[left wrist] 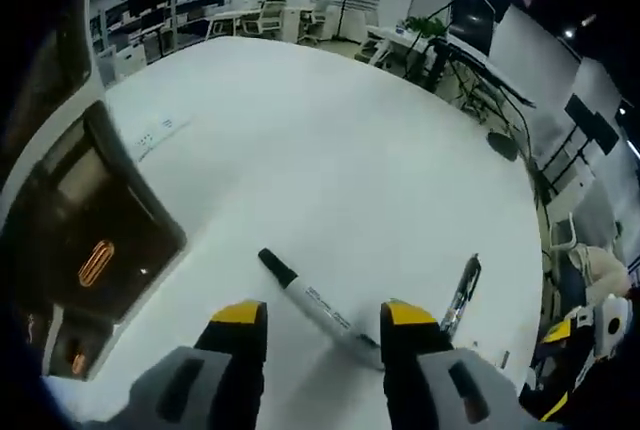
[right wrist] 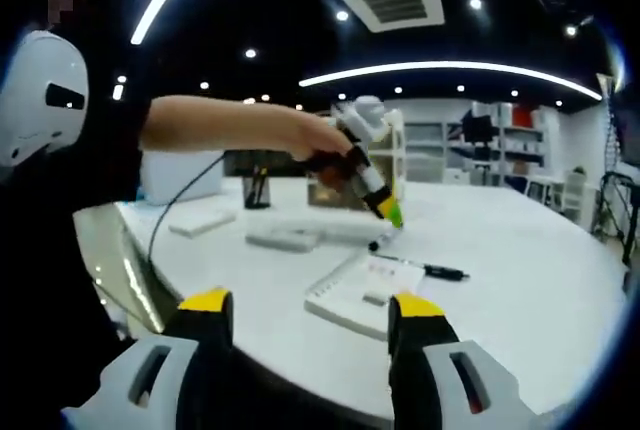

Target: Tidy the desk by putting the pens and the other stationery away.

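Your left gripper (left wrist: 325,325) hovered with jaws apart over the marker (left wrist: 318,307) on the desk (left wrist: 330,150), a black pen (left wrist: 461,293) beside it; your right gripper (right wrist: 310,315) was spread too.

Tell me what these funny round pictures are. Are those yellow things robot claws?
They are grippers, a bit like tongs, and a person holds one in each hand. A small camera rides on each one, which is why the pictures look round.

In the left gripper view, the left gripper is open above a white desk. A white marker with a black cap lies between its yellow tips, and a black pen lies just beside it.

The right gripper view is lower and further back. The right gripper is open and holds nothing. Ahead you see the person's hand holding the other gripper over the marker, with a notebook and the black pen nearby.
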The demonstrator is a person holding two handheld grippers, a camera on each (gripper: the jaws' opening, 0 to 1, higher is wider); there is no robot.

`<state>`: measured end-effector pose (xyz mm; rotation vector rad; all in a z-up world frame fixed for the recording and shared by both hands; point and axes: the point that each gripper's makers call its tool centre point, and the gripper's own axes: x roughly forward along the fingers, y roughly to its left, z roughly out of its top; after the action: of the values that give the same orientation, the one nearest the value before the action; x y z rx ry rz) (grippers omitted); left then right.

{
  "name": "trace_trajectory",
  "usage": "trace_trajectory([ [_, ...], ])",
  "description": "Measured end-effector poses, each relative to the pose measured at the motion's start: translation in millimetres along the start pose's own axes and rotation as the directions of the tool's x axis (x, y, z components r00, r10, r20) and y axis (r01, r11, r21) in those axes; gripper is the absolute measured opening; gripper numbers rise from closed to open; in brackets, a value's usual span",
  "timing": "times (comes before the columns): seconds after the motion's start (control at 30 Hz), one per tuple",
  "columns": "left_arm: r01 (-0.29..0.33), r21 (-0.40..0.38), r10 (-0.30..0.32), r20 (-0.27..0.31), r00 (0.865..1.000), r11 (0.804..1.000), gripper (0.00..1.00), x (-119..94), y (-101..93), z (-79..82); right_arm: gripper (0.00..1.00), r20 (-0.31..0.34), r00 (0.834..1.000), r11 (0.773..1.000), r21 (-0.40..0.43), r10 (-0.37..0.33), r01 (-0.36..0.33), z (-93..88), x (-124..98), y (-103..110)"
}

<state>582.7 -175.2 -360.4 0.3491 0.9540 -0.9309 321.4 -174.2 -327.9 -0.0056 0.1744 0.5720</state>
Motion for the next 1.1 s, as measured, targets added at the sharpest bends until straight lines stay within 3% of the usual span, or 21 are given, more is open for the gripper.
trace_trajectory([
  [0.1, 0.014, -0.011, -0.014, -0.014, 1.0, 1.0, 0.43, 6, -1.9, -3.4, 0.59, 0.004, 1.0, 1.0, 0.0, -0.005, 0.005, 1.5, -1, -2],
  [0.37, -0.006, 0.059, 0.008, -0.045, 0.999, 0.998, 0.36, 15, -6.0, -9.5, 0.59, -0.002, 1.0, 1.0, 0.002, -0.004, 0.004, -0.7, 0, -3],
  [0.87, -0.035, 0.161, 0.047, -0.067, 0.997, 0.986, 0.23, 13, -3.6, -12.8, 0.59, 0.004, 1.0, 1.0, -0.003, 0.0, 0.0, 2.6, 0, -1],
  [1.1, -0.01, 0.19, 0.026, -0.082, 0.996, 0.982, 0.13, 9, -12.8, -19.5, 0.59, 0.004, 1.0, 1.0, -0.004, -0.001, 0.001, 2.8, -1, -1],
])
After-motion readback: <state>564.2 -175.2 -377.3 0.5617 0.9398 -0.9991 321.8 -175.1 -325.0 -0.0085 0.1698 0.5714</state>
